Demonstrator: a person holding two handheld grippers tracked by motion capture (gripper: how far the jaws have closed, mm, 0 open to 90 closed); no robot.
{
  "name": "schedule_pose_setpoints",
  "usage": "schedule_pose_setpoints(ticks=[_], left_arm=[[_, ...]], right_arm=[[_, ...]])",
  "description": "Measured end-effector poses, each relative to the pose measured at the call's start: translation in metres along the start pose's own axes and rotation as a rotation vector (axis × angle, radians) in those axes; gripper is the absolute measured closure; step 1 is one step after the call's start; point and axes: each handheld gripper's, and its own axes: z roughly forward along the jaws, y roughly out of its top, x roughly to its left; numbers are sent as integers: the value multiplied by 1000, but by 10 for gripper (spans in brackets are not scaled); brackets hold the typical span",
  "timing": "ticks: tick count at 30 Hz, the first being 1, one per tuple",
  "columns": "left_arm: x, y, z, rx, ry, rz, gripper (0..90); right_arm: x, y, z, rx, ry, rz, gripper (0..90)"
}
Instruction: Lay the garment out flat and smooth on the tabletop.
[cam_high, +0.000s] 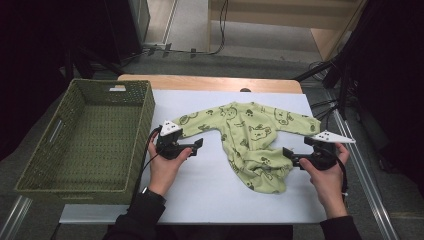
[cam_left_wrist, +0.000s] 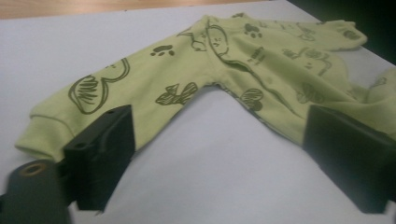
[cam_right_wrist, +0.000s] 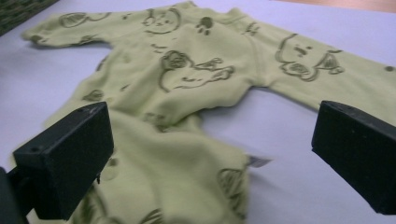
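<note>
Romper (cam_high: 250, 137) lies spread on white sheet (cam_high: 210, 195), legs bunched, prob. for folding. L gripper (cam_high: 199, 146) by sleeve, R gripper (cam_high: 291, 158) by legs; I see both jaws wide, empty. Basket (cam_high: 145, 120) at left waits.

- Ahead of the right gripper (cam_right_wrist: 212, 163), we see the green baby suit (cam_right_wrist: 187, 79) blurred at its bunched lower end, cut off by the frame's bottom edge.
- Beside the left gripper (cam_left_wrist: 219, 154), its near jaw hides the sleeve cuff (cam_left_wrist: 37, 133).
</note>
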Motion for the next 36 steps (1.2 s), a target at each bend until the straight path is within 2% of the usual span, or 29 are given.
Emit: schedule_pose_setpoints(ticks=[2,6,9,12,14,17,19,22,24,27,28,30,32,34,36], left_arm=[[-3,-1,-3,-1,-29,14,0],[-10,-5,-10,-18,-60,35,0],[-15,-10,-11,-9,-76,38,0],[-20,-17,-13,-4,-92,41,0],[-25,-24,-14,2,-109,39,0],[-34,-33,-16,18,-123,59,0],[-38,-37,-18,24,-138,65,0],[-45,-40,-21,28,-153,70,0],[-51,-41,-22,34,-156,79,0],[-59,-43,-24,31,-178,93,0],[-61,-44,-25,35,-185,99,0],[-65,-45,-25,40,-194,110,0],[-67,-47,-23,43,-208,107,0],[-67,-50,-23,42,-211,107,0],[-68,-53,-23,45,-214,103,0]], right_arm=[[12,-4,-2,-9,15,-11,0],[38,-13,-4,-9,30,-55,0],[53,-22,-3,-10,47,-70,0],[68,-31,-2,2,44,-106,0],[76,-37,-5,-10,40,-126,71],[89,-46,-9,-19,32,-156,195],[96,-52,-10,-22,44,-171,305],[104,-58,-7,8,64,-180,425],[108,-63,-3,41,107,-191,534],[117,-70,3,80,146,-230,612],[120,-71,6,92,157,-247,614],[124,-75,12,114,130,-263,606],[125,-78,18,131,94,-241,582],[128,-78,21,145,49,-260,609],[131,-78,23,157,37,-269,697]])
